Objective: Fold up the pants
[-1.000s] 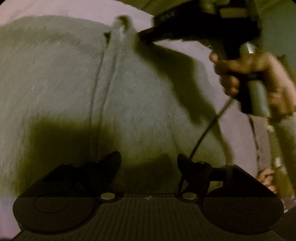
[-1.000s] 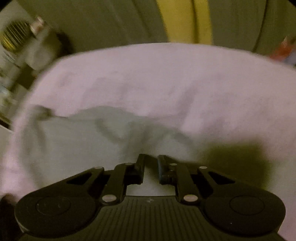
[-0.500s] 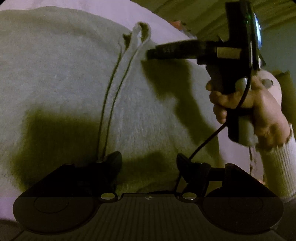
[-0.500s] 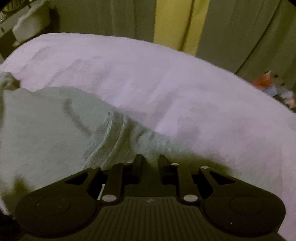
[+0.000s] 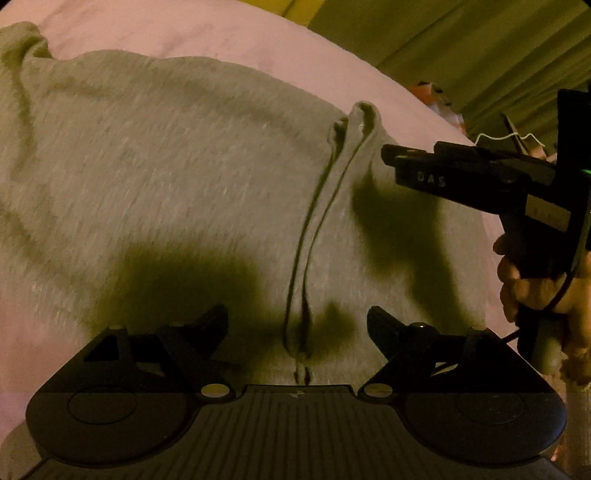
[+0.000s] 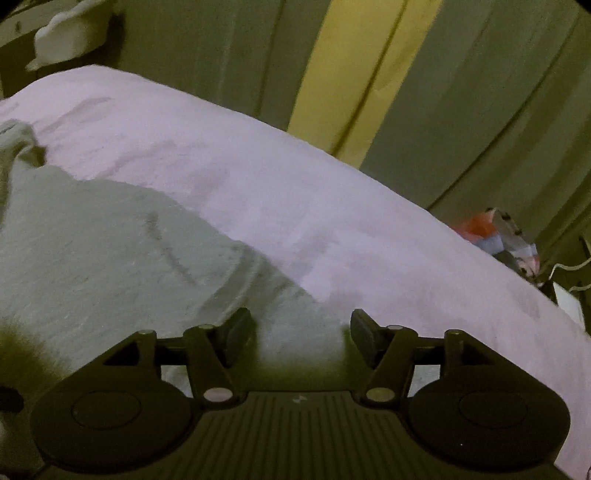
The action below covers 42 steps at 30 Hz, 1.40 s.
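Pink bedspread (image 5: 221, 22), pants (image 5: 166, 177) lengthwise (flat)

1. Place: a home, likely a bedroom, dimly lit.
2. Bedding (image 6: 295, 192): soft pinkish-lilac cover over a wide, padded surface.
3. Curtains (image 6: 480, 92): long greenish drapes behind, a yellow strip (image 6: 354, 74) between them.
4. Pants (image 5: 166, 166): grey, spread on the cover.
5. Clutter (image 6: 498, 240): colourful items at the far edge.

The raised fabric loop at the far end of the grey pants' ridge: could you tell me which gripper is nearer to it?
Right. The right gripper hovers just beside the loop; the left gripper sits at the ridge's near end.
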### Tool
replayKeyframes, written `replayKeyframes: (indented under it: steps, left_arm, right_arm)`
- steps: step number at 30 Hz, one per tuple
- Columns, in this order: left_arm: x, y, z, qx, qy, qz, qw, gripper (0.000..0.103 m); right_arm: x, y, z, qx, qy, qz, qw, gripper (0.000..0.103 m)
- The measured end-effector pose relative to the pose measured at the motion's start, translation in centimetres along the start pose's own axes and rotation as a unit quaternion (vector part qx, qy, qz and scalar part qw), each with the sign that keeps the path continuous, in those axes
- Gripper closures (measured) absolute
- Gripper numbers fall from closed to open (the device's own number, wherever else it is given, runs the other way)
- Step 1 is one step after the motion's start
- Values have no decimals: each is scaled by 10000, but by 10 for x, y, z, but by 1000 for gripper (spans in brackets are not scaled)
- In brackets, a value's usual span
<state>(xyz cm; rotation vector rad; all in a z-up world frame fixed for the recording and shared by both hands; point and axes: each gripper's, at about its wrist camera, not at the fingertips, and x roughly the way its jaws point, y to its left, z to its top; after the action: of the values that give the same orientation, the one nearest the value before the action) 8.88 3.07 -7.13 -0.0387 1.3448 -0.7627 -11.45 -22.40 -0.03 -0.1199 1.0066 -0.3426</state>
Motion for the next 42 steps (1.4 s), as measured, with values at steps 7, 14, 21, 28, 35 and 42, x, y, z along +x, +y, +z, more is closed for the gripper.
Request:
replayKeyframes:
  steps: [7, 14, 21, 28, 35, 42]
  left_arm:
    - [-6, 23, -1, -262, -180, 312, 9990, 15]
    - [-48, 92, -2, -618, -1100, 217, 9918, 15]
    - [-94, 194, -8, -1666, -1909, -912, 9631, 14]
    - [-104, 248, -11, -2043, -2202, -1214, 9461, 12]
    - [-105, 287, -20, -2523, -2476, -1408, 9248, 7]
    - [-74, 281, -1, -2329, -2244, -1641, 9319, 7]
  right_arm:
    - [10, 24, -4, -437, 400, 8, 9982, 29]
    - [4, 29, 8, -149, 729, 1100, 9911, 27]
    - [-35, 80, 66, -515, 365, 1590, 9853, 18]
    - [-48, 161, 102, -1390, 303, 1796, 9734, 18]
    - [-48, 201, 116, -1729, 369, 1792, 9678, 18]
    - [-47, 217, 141, -1511, 373, 1876, 9698, 18]
